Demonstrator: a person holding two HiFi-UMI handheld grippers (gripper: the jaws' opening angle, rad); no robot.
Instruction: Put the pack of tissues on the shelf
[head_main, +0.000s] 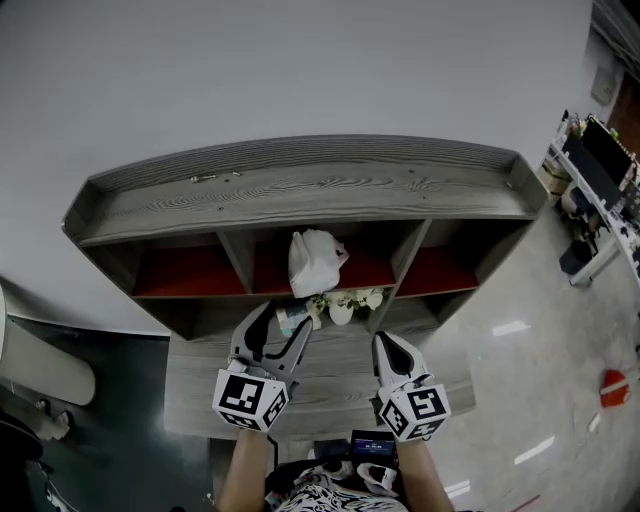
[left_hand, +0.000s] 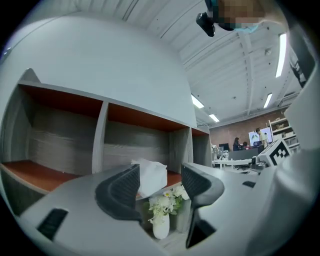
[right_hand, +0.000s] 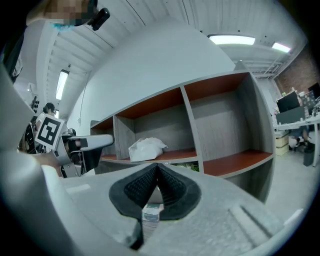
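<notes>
The pack of tissues (head_main: 316, 262) is a white, crumpled soft pack lying in the middle red-floored compartment of the grey wooden shelf (head_main: 300, 190). It also shows in the left gripper view, where the pack of tissues (left_hand: 151, 177) sits beyond the jaws, and in the right gripper view, where the pack of tissues (right_hand: 146, 148) rests on the red board. My left gripper (head_main: 285, 324) hovers over the lower ledge in front of that compartment, open and holding nothing (left_hand: 160, 176). My right gripper (head_main: 388, 345) is beside it, shut and empty (right_hand: 157, 169).
A small white vase of flowers (head_main: 341, 306) and a small carton (head_main: 292, 318) stand on the lower ledge just ahead of the left gripper. The left and right compartments hold nothing. Desks and equipment (head_main: 595, 190) stand at the far right, and a pale seat (head_main: 40, 365) at the left.
</notes>
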